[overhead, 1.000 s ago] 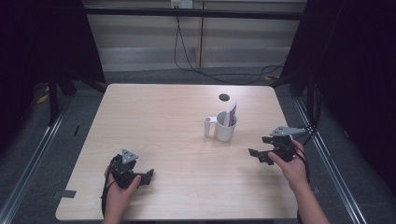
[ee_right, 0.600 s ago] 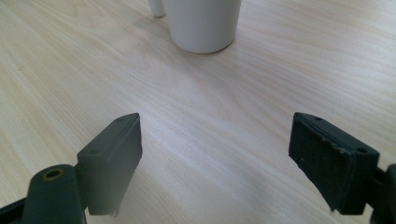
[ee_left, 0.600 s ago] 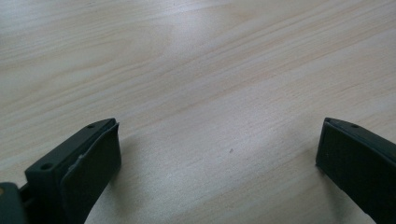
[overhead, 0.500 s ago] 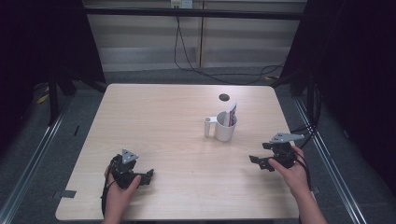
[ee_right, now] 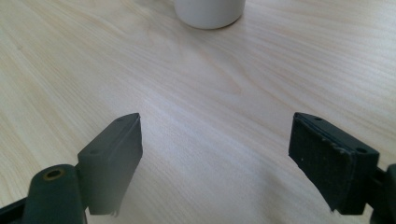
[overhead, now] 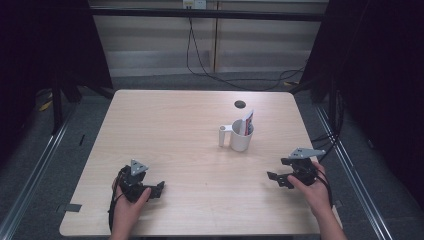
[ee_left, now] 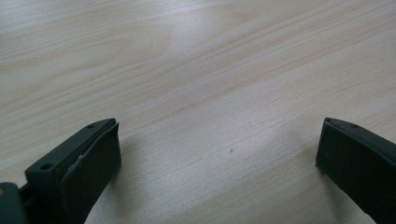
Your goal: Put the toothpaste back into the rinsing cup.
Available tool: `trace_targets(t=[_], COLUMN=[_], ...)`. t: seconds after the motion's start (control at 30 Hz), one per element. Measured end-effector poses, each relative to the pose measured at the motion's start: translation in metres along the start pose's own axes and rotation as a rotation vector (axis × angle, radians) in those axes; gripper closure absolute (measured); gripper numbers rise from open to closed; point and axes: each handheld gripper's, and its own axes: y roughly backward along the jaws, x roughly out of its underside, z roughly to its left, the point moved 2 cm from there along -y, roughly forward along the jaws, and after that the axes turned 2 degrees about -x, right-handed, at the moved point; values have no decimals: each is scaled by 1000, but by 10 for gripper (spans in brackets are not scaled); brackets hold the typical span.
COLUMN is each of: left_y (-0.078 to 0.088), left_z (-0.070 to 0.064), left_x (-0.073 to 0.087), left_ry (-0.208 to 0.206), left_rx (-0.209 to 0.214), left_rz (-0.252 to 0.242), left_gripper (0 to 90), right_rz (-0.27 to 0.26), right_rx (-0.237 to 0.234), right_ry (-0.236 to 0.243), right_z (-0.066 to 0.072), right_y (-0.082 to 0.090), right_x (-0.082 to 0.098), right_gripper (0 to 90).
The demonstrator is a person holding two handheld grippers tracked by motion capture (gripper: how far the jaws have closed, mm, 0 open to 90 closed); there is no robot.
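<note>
Mug (overhead: 242, 138), white, stands upright in the right centre of the high view, on the far half of the table (overhead: 165, 130), and its base shows at the top edge of the right gripper view (ee_right: 210, 11).

Nearest the camera, at the lower left of the high view, the left gripper (overhead: 159, 188) rests low over the wood in the person's left hand (overhead: 129, 207). Its jaws are spread wide with nothing between them, and the left gripper view shows bare wood grain in the gap (ee_left: 219, 154). It sits where it did a second ago.

At the lower right, the right gripper (overhead: 275, 179) is held by the right hand (overhead: 314, 190), jaws also wide apart and empty; its own view shows them over plain tabletop (ee_right: 215, 158), pointing towards the mug, which is well apart from them. Compared with a second ago this gripper has come back towards the near edge, lower in the frame, and farther from the mug.

Inside the mug a flat packet (overhead: 247, 123) with red and blue print stands on end, leaning against the far rim. A small white cylinder (overhead: 222, 136) stands just beside the mug on its left; whether it is the mug's handle or a separate piece, I cannot tell.

Farther back, a small dark round spot (overhead: 240, 104) lies near the far edge.
</note>
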Motion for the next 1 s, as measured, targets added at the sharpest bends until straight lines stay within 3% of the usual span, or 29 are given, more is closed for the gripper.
trace_targets(t=[0.5,1.0], left_y=[0,0], left_z=[0,0], left_x=[0,0], left_ry=[0,0], left_rx=[0,0], left_rz=[0,-1], left_gripper=[0,0], right_rz=[21,24], right_rx=[31,36], right_ry=[29,28], right_z=[1,1], right_y=[-2,-3], right_x=[13,19], right_gripper=[174,173])
